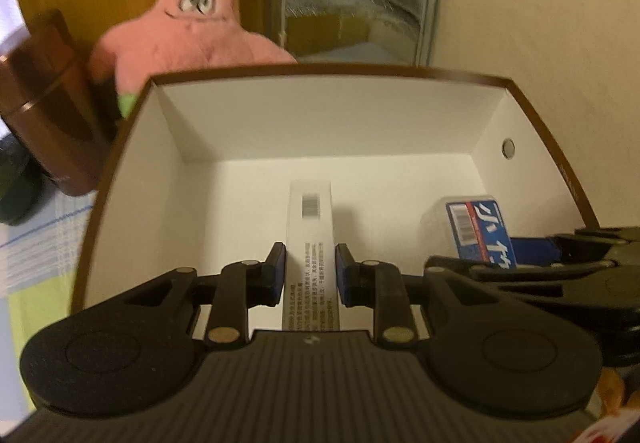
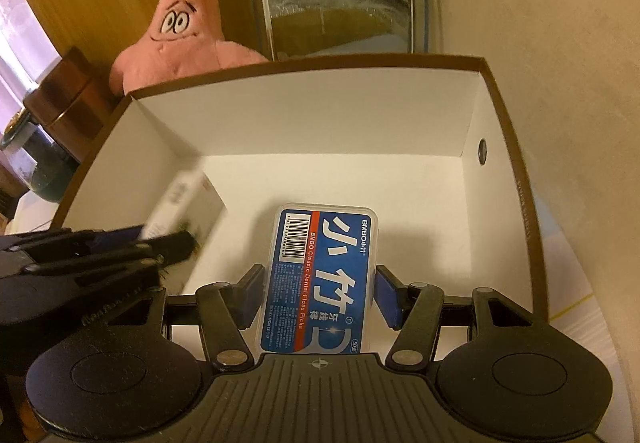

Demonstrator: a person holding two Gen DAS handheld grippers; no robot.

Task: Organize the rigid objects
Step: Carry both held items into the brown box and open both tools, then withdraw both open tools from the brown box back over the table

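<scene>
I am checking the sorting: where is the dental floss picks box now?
The dental floss picks box is inside the brown-rimmed box, between the right claw fingers, right of the white carton.

Inside the white box (image 2: 320, 111) the far half of the floor lies bare, while the floss case (image 2: 320, 275) and slim carton (image 1: 310, 243) fill the near part.

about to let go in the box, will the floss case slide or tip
The floss case looks like smooth clear plastic, so probably slippery. It is flat and wide, so it is unlikely to tip or roll. Likely rigid and light.
</scene>
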